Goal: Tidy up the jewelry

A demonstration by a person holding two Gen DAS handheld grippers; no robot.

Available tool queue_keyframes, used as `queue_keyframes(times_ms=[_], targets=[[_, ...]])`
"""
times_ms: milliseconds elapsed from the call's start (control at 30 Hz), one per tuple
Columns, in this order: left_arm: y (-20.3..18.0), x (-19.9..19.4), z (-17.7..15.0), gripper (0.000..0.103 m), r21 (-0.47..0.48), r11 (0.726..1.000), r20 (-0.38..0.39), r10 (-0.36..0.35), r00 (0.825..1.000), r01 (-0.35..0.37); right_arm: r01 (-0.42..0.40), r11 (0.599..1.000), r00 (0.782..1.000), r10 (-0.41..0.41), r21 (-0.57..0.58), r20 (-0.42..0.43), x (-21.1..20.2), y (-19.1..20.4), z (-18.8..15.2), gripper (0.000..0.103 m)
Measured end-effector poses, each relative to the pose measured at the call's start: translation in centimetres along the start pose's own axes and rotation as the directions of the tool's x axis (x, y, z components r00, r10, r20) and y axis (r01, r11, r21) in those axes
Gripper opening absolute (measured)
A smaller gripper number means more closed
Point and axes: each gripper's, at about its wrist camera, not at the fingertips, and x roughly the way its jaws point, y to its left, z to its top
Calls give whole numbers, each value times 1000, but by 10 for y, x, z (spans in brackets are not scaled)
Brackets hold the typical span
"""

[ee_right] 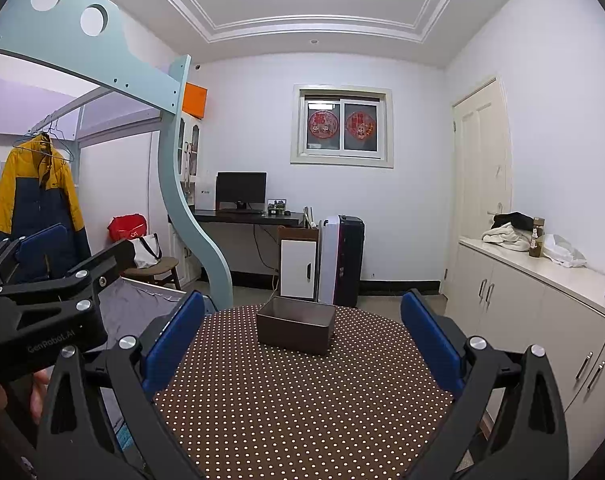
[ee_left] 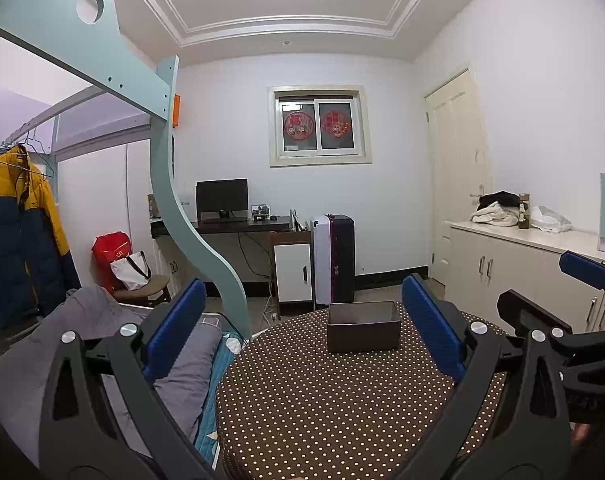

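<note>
Blue-padded tools (ee_left: 302, 320) (ee_right: 302, 320) hover level, spread, above table (ee_right: 302, 400).

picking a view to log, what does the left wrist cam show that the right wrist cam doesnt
Left wrist only: the right gripper at its right edge, and bedding filling the lower left.
Right wrist only: the left gripper at its left edge, and the orange box face-on.
Both: the open brown box on the polka-dot table, with no jewelry visible.
</note>
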Motion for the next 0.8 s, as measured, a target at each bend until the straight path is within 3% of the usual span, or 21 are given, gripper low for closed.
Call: queue_keyframes(times_ms=[800], targets=[[5,3,-3,96,3,1000,-9,-3,1000,3,0,1000,1000,0,0,-4,2,0,-1,95]])
